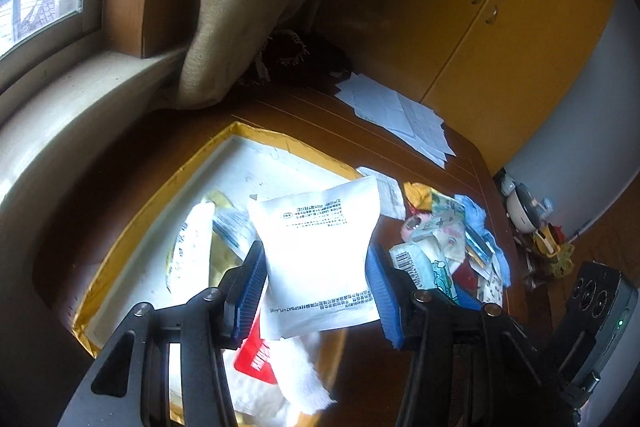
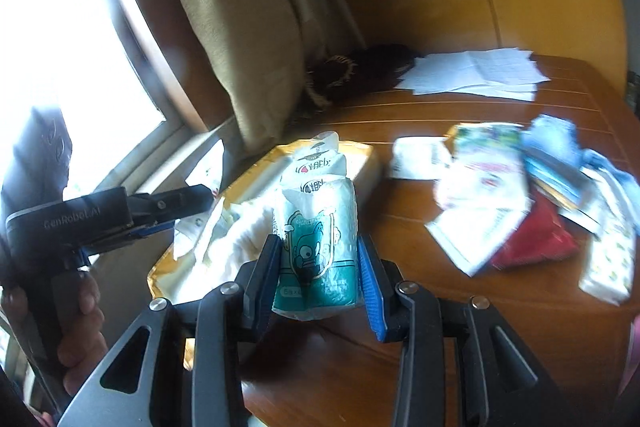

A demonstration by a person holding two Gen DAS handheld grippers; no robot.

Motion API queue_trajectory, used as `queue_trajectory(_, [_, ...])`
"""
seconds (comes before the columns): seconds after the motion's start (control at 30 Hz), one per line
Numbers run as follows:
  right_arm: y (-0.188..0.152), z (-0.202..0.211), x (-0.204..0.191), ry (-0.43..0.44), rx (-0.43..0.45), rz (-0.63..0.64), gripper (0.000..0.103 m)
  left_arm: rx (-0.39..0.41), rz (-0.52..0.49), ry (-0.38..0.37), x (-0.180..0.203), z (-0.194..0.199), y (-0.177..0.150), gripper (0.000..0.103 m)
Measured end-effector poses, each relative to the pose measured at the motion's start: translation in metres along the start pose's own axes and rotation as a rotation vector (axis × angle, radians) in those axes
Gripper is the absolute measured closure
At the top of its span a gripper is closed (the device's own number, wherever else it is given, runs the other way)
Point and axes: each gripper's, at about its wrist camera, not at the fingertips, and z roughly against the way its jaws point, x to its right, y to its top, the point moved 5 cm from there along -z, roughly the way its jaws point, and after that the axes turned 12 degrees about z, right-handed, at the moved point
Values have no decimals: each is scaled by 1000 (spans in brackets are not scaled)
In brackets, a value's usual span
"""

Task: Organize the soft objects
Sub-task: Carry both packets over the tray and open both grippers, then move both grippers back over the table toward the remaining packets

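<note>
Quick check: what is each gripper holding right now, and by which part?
Left gripper pinches the white pouch across its lower sides. Right gripper clamps the teal tissue pack by its lower sides.

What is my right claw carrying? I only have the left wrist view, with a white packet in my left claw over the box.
Observer: The right claw is shut on a teal tissue pack with a cartoon face.
Operator: Is it over the box yet?
Observer: It hangs by the near corner of the yellow-rimmed box, partly above bare wooden table.
Operator: Can you see my left claw from there?
Observer: Yes, the left claw is at the far left, level over the box, its white packet poking out past the fingers.
</note>
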Motion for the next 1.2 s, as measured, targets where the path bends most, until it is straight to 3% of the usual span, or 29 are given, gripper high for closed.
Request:
queue_trajectory(0.23, [35, -72, -13, 55, -69, -54, 66, -16, 84, 49, -37, -46, 41, 50])
queue_trajectory(0.5, [34, -110, -9, 55, -85, -106, 63, -24, 100, 114, -52, -86, 48, 48])
queue_trajectory(0.67, [30, -115, -4, 69, -89, -136, 53, -42, 141, 59, -55, -89, 42, 34])
queue_trajectory(0.9, [30, -78, -4, 109, -3, -144, 27, 77, 173, -20, -44, -45, 29, 19])
queue_trajectory(0.93, [29, -71, -5, 107, 4, -142, 26, 88, 174, -38, -41, -40, 25, 14])
queue_trajectory(1.07, [21, -38, -12, 178, 33, -111, 26, 64, 178, -125, -23, -27, 2, 14])
queue_trajectory(1.2, [13, -1, -12, 99, 84, -31, 26, 54, 134, -138, 5, -15, -18, 14])
